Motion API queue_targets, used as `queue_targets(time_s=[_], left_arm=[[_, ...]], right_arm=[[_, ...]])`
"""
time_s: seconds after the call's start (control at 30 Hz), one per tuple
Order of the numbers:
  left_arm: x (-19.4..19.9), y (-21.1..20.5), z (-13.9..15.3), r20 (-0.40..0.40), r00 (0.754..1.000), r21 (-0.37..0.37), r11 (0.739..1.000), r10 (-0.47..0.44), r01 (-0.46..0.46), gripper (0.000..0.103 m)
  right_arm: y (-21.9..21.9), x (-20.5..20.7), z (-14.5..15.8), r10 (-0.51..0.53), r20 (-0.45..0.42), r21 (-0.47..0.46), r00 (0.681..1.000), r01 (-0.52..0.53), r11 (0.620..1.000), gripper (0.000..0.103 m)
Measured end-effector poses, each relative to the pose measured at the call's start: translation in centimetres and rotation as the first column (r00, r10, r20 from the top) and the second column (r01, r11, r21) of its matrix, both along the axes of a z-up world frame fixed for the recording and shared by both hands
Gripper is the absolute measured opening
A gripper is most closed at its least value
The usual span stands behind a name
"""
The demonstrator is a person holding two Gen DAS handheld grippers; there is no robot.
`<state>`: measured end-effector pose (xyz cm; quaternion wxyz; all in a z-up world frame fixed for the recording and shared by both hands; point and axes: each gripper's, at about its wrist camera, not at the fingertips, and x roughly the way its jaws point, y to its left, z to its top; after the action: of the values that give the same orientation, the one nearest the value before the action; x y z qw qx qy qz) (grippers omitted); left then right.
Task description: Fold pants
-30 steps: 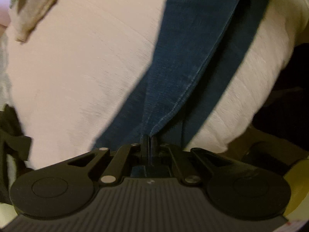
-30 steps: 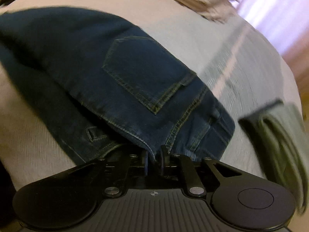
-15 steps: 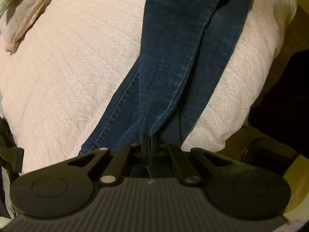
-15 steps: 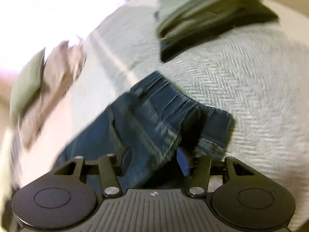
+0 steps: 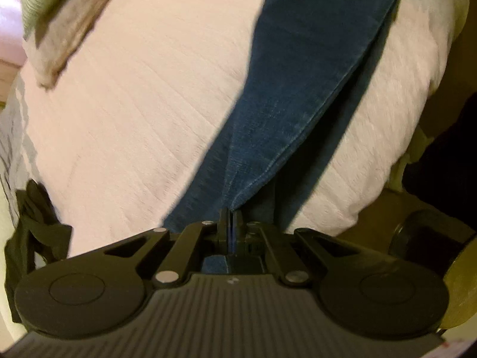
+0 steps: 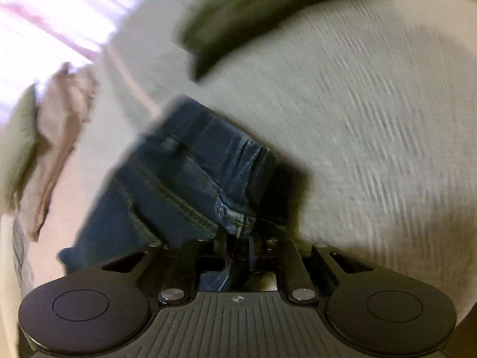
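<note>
Dark blue jeans lie stretched across a pale quilted bed. In the left wrist view the jeans' legs [image 5: 304,89] run up and to the right, and my left gripper [image 5: 230,213] is shut on the hem end, the cloth pinched flat between its fingers. In the right wrist view the waistband end of the jeans [image 6: 193,173] bunches just ahead of my right gripper [image 6: 238,234], which is shut on a stitched corner of the waistband. The view is blurred by motion.
A beige and green garment [image 5: 56,21] lies at the bed's far left; the same pile [image 6: 38,149] shows at the left of the right wrist view. Folded dark green clothes [image 6: 253,9] sit farther up the bed [image 6: 372,119]. The bed edge [image 5: 396,155] drops off right.
My right gripper was shut on the waistband, opened half a second ago, and is now shut on it again, having swung round. My left gripper kept its hold and shifted slightly.
</note>
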<state>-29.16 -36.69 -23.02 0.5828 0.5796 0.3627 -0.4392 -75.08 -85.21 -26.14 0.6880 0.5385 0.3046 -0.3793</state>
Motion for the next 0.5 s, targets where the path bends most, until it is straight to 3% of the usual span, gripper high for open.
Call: queue_targets(time_s=[0.07, 0.2, 0.4, 0.5], left_arm=[[-1.1, 0.0, -1.5, 0.022, 0.999, 0.036, 0.999, -0.026, 0.025, 0.0], [-1.8, 0.3, -1.8, 0.051, 0.999, 0.025, 1.0, -0.008, 0.007, 0.0], [-1.5, 1.6, -1.2, 0.025, 0.999, -0.019, 1.0, 0.023, -0.022, 0.001], [-0.9, 3.4, -0.6, -0.044, 0.998, -0.039, 0.998, 0.038, -0.04, 0.009]], right_arm=[[0.3, 0.1, 0.5, 0.017, -0.012, -0.026, 1.0, -0.017, 1.0, 0.015], [1.8, 1.1, 2.7, 0.09, -0.139, -0.1, 0.986, -0.104, 0.99, 0.036], [5.9, 3.6, 6.6, 0.159, -0.245, -0.219, 0.956, -0.214, 0.952, 0.04], [8.1, 6.7, 7.2, 0.221, -0.251, -0.241, 0.942, -0.282, 0.928, 0.041]])
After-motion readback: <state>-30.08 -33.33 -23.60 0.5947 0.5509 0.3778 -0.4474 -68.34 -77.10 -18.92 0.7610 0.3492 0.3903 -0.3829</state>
